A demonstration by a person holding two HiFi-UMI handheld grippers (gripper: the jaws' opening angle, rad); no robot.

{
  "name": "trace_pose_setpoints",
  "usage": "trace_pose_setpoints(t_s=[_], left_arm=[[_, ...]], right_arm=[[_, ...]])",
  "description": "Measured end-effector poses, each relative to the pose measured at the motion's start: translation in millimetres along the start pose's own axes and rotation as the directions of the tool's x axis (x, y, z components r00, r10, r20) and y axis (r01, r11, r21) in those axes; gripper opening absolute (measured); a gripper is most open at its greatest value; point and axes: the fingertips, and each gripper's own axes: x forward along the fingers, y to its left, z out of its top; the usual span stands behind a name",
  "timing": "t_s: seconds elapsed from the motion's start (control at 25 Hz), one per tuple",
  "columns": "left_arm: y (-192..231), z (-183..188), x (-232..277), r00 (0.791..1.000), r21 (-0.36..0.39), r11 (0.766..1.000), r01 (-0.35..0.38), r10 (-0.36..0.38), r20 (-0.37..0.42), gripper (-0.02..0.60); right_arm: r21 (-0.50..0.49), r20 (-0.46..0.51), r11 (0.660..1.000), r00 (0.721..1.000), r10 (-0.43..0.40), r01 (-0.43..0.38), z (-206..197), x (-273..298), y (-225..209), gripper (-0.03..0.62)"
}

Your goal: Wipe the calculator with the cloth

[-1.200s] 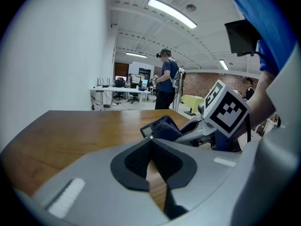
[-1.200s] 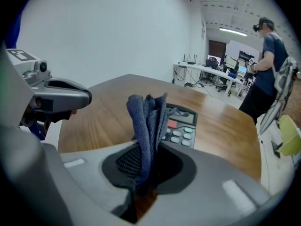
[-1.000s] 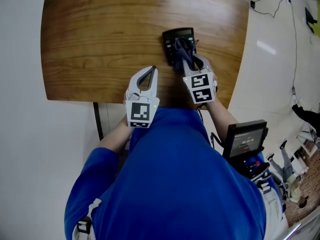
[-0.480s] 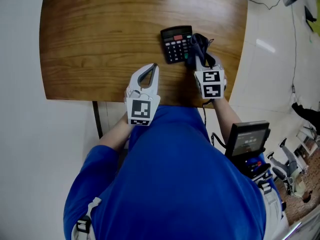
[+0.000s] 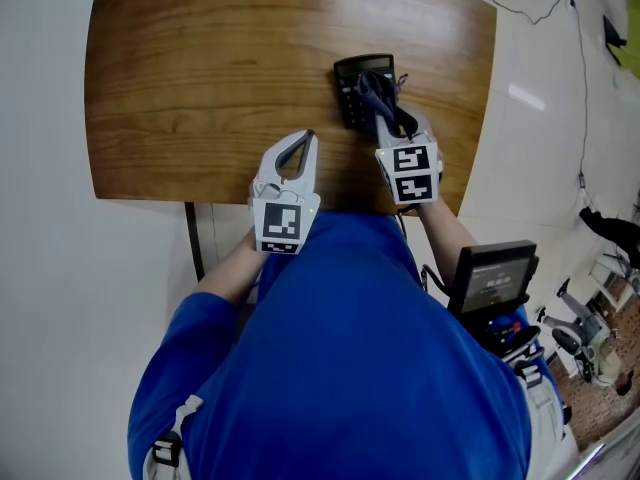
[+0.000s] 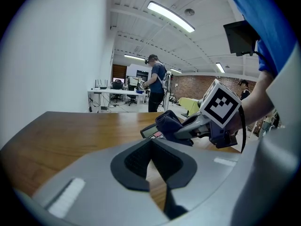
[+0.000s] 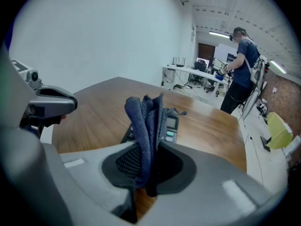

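Desk [image 5: 200, 78] of wood carries the black calculator [image 5: 352, 76] near its right edge. The left gripper [image 5: 300, 143] rests near the front edge, pressed together on nothing. The right gripper [image 5: 388, 120] pinches the dark blue cloth [image 5: 380, 98] over the keys. Wiping looks under way; next, drag the cloth across the keypad.

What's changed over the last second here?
The right gripper, still clamped on the cloth, swung right off the calculator and has now come back left onto it. The left gripper stayed shut and empty near the table's front edge; the calculator stayed put.
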Motion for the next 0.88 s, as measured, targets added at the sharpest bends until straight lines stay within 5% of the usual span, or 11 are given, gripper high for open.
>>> trace_pose_setpoints(t_s=[0.44,0.88], left_arm=[[1,15,-8,1.000,0.029,0.999,-0.016,0.016,-0.001,0.006],[2,7,-6,1.000,0.031,1.000,-0.004,0.005,-0.021,0.006]], right_arm=[[-0.042,0.023,0.995,0.996,0.088,-0.087,19,12,35,0.063],[0.025,-0.008,1.000,1.000,0.006,-0.006,0,13,-2,0.063]])
